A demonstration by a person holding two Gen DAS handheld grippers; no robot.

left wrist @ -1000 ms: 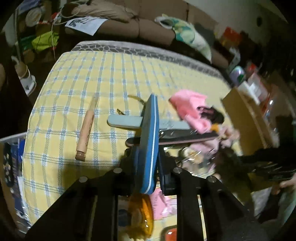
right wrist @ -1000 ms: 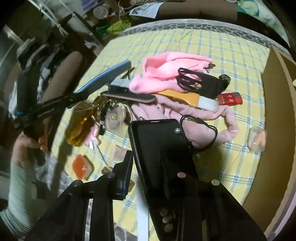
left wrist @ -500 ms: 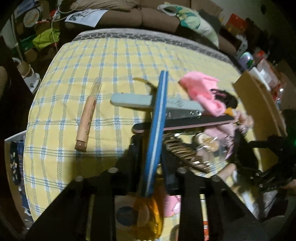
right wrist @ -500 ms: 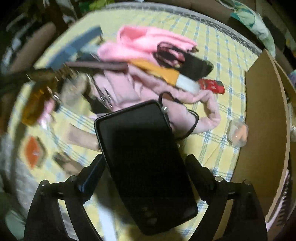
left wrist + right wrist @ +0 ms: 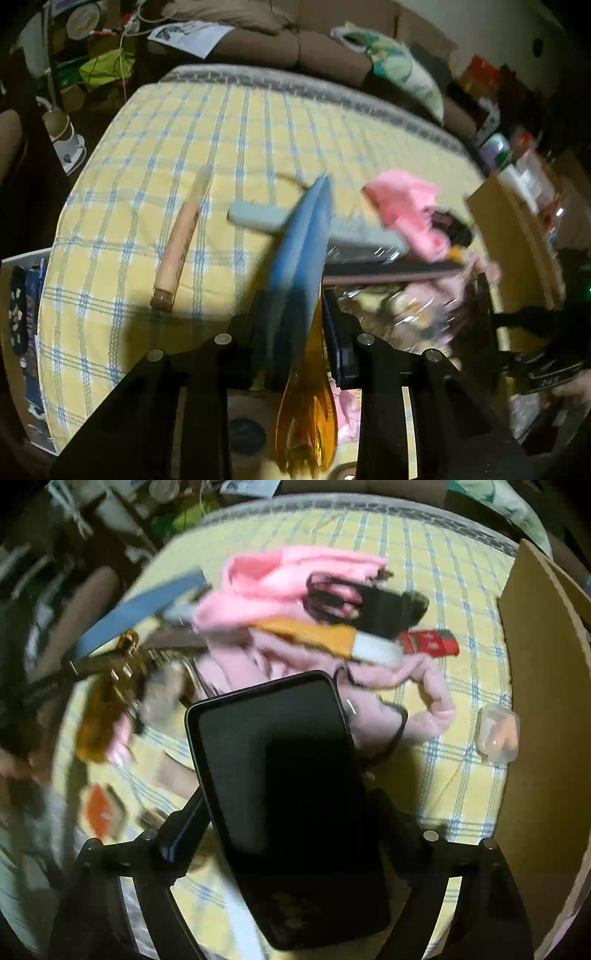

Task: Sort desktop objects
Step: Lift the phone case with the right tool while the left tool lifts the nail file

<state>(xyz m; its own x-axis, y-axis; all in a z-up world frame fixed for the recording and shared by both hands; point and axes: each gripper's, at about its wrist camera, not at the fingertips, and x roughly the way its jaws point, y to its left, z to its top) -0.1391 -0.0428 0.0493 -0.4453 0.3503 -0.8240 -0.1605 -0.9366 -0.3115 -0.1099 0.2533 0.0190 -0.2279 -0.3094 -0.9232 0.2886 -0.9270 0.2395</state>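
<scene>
Black phone point(image 5: 280, 775) lies flat between wide jaws of right hand-held gripper point(image 5: 288, 808), just closing slightly, pads not seen pressing | blue nail file point(image 5: 303, 240) stands tilted between narrow jaws of left hand-held gripper point(image 5: 291, 332), just closing, grip cannot be told | farther: pink cloth point(image 5: 295, 576) on yellow checked bed point(image 5: 240, 140)

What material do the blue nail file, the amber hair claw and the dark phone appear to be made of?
Blue nail file: probably foam with an abrasive face; it looks matte and shows a layered edge.
Amber hair claw: likely translucent plastic, since light glows through it and it looks glossy.
Dark phone: a glass-like front, smooth, black and faintly reflective; the body material cannot be told.
</scene>
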